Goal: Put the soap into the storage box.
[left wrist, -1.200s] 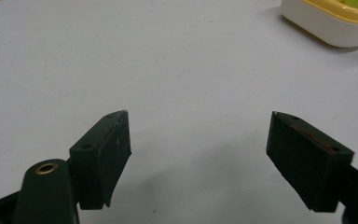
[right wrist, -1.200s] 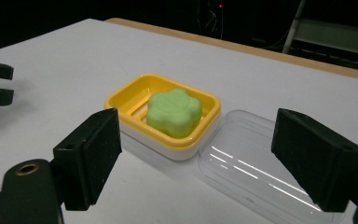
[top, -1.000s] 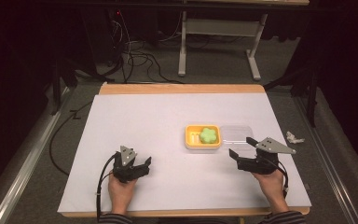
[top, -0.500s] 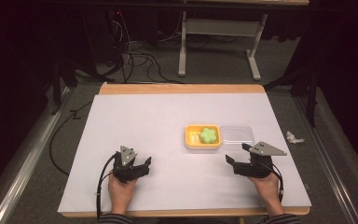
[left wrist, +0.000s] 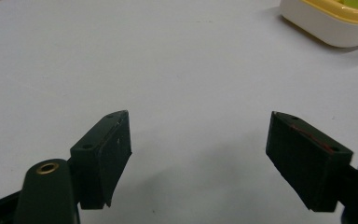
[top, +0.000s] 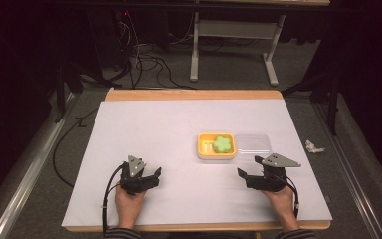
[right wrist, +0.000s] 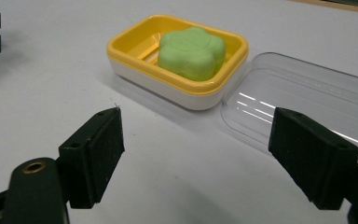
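A yellow soap dish (top: 202, 144) with a white base holds a green flower-shaped soap (top: 223, 145) right of the table's middle. Its clear lid (top: 252, 144) lies flat against the dish's right side. My right gripper (top: 242, 177) hovers just in front of the lid, pointing left. In the right gripper view the dish (right wrist: 135, 56), soap (right wrist: 191, 51) and lid (right wrist: 307, 93) lie beyond my right gripper (right wrist: 196, 140). Its jaws have just been closing slightly, stand wide and hold nothing. My left gripper (top: 155, 175) rests open at the front left, over bare white table (left wrist: 198, 140).
A white sheet (top: 169, 124) covers the wooden table. Crumpled paper (top: 313, 146) lies on the floor to the right. Cables (top: 144, 59) and a metal table frame (top: 229, 30) stand behind. The dish's corner (left wrist: 326, 23) shows in the left gripper view.
My right gripper has shifted slightly left and toward the front edge. The left gripper, dish, soap and lid have not moved.
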